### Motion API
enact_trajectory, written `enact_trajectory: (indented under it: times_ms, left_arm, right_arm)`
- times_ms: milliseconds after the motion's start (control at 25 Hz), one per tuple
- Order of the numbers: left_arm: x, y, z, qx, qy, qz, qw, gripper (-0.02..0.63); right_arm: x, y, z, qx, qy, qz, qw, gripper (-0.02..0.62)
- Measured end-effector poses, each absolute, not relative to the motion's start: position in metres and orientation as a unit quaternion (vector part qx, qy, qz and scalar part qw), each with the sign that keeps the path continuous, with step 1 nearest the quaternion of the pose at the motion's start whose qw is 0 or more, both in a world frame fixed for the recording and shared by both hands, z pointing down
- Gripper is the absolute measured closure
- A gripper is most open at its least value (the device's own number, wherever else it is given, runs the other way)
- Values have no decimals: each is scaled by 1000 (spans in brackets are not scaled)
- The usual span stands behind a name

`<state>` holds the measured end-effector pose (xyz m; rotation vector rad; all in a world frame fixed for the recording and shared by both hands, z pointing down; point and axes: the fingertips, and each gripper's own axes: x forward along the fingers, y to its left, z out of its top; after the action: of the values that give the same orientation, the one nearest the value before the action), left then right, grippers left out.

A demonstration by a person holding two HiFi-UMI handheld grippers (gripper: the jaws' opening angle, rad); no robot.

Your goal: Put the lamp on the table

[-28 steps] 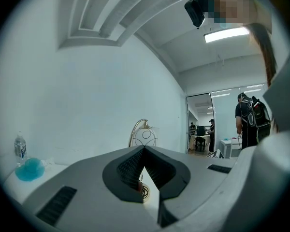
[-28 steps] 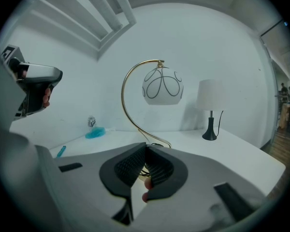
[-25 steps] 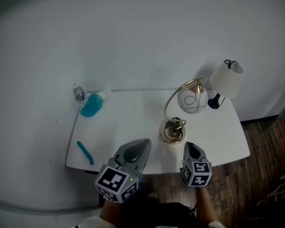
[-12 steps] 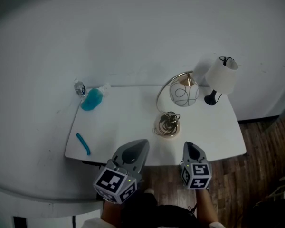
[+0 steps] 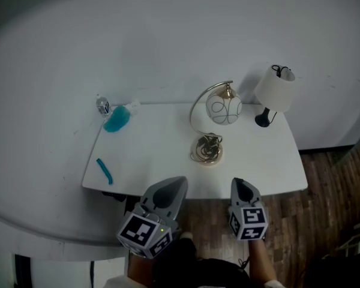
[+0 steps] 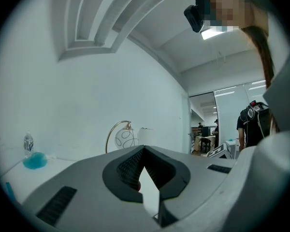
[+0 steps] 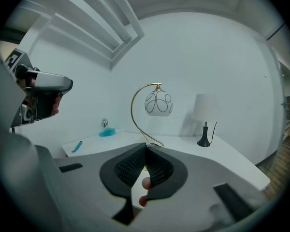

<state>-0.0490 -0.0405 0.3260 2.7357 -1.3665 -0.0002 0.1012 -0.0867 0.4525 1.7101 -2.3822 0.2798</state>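
Note:
A gold arc lamp with a patterned glass globe [image 5: 223, 108] stands on its round base [image 5: 207, 151] in the middle of the white table [image 5: 153, 152]. It also shows in the right gripper view, globe [image 7: 158, 103], and small in the left gripper view, globe [image 6: 124, 138]. A second lamp with a white shade [image 5: 274, 89] and a black foot stands at the table's back right. My left gripper [image 5: 179, 183] and right gripper [image 5: 237, 185] hover side by side before the table's front edge, both shut and holding nothing.
A bottle of blue liquid [image 5: 116, 119] stands at the back left corner, with a small can [image 5: 102, 105] beside it. A teal stick [image 5: 104, 171] lies near the front left edge. Wooden floor [image 5: 330, 209] shows to the right, and a white wall rises behind the table.
The table and both lamps have slid up and away in the head view, as the view has drawn back. Both grippers stay shut, now off the table's front edge.

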Motion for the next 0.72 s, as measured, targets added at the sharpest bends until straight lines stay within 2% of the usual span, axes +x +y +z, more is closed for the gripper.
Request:
enact_trajectory:
  times_ms: [720]
  left_arm:
    - [-39, -13, 322, 889, -456, -4, 28, 597]
  right_arm:
    - [115, -60, 430, 587, -803, 65, 82, 598]
